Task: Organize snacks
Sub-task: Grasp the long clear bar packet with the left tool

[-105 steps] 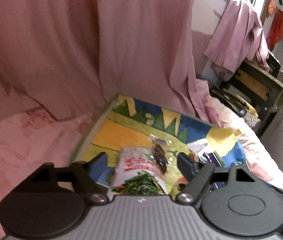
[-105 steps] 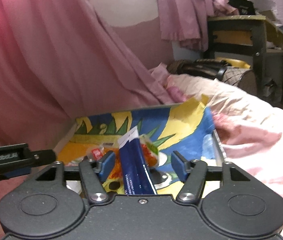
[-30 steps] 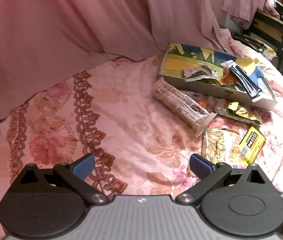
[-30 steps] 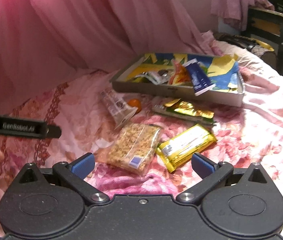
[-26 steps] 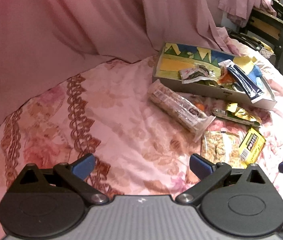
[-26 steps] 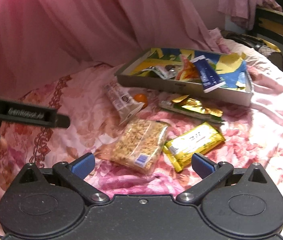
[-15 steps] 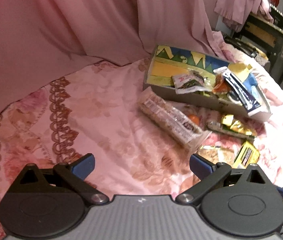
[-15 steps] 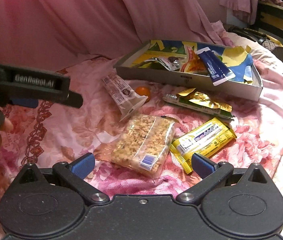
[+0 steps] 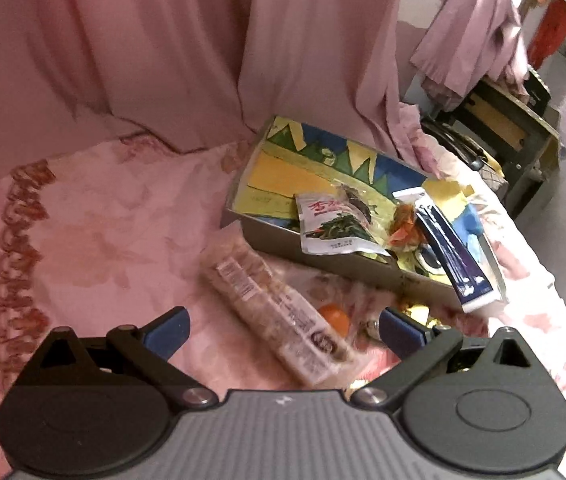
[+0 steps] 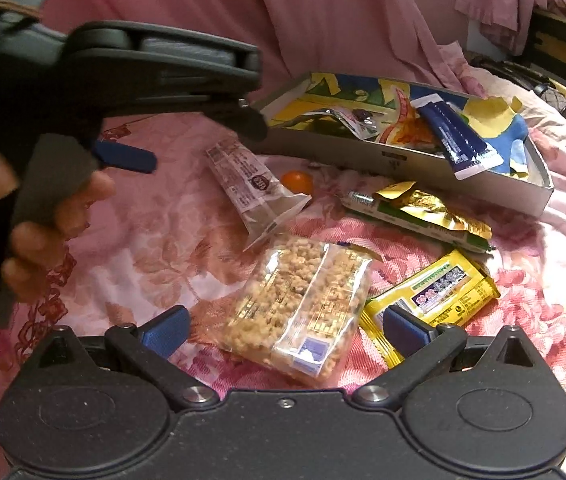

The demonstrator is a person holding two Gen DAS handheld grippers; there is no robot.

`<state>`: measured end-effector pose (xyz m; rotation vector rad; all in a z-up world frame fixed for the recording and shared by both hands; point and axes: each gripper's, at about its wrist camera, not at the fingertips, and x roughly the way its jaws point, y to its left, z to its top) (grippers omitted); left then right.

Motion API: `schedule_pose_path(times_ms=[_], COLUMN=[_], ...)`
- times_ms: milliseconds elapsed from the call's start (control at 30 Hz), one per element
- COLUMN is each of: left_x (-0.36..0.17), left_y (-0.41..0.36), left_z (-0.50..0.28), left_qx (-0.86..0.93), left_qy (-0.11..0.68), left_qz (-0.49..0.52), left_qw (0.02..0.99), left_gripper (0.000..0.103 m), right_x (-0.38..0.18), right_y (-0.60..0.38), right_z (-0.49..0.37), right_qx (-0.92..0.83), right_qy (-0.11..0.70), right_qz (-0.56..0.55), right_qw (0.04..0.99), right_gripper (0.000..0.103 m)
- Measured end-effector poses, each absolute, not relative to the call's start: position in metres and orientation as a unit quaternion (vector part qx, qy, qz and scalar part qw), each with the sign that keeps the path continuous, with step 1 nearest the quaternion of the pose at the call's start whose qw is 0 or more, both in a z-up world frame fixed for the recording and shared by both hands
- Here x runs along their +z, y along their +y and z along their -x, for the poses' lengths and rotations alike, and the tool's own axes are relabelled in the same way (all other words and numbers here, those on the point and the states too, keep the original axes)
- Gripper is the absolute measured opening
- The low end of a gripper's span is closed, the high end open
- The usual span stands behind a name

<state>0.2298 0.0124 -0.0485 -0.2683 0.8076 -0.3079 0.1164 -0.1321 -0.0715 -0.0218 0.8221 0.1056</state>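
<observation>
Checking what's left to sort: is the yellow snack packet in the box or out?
Out. The yellow snack packet lies on the floral bedspread, apart from the box.

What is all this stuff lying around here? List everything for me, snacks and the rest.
box: 1, grey walls, colourful lining, back of the bed
dark blue tube pack: 1, in the box, leaning over its front wall
white seaweed pouch: 1, in the box
orange packet: 1, in the box
long clear biscuit pack: 1, on the bedspread before the box
small orange ball: 1, beside that pack
gold and green pack: 1, before the box
clear puffed-grain bag: 1, nearest
yellow packet: 1, to its right
bedspread: pink floral
curtain: pink, behind
left gripper: open
right gripper: open
</observation>
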Motion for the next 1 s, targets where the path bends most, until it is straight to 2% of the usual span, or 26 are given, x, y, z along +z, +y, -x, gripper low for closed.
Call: schedule_pose_path(times_ms=[567, 867, 933, 1000], left_x=[-0.091, -0.089, -0.09, -0.092], left_y=[0.015, 0.026, 0.03, 0.035], left_z=[-0.266, -0.266, -0.266, -0.266], left_qx=[-0.154, -0.139, -0.146, -0.153], left_qy=[0.446, 0.467, 0.475, 0.484], left_qz=[0.201, 0.221, 0.237, 0.27], left_qw=[0.858, 0.845, 0.835, 0.818], left_gripper=[0.101, 0.076, 0.059, 0.052], right_x=[-0.092, -0.095, -0.095, -0.095], right_y=[-0.127, -0.126, -0.124, -0.123], right_z=[-0.128, -0.124, -0.122, -0.12], right_qx=[0.053, 0.057, 0.051, 0.048], right_qy=[0.42, 0.413, 0.416, 0.416], right_qz=[0.002, 0.015, 0.022, 0.029], right_qw=[0.906, 0.909, 0.908, 0.907], right_gripper=[0.102, 0.102, 0.101, 0.097])
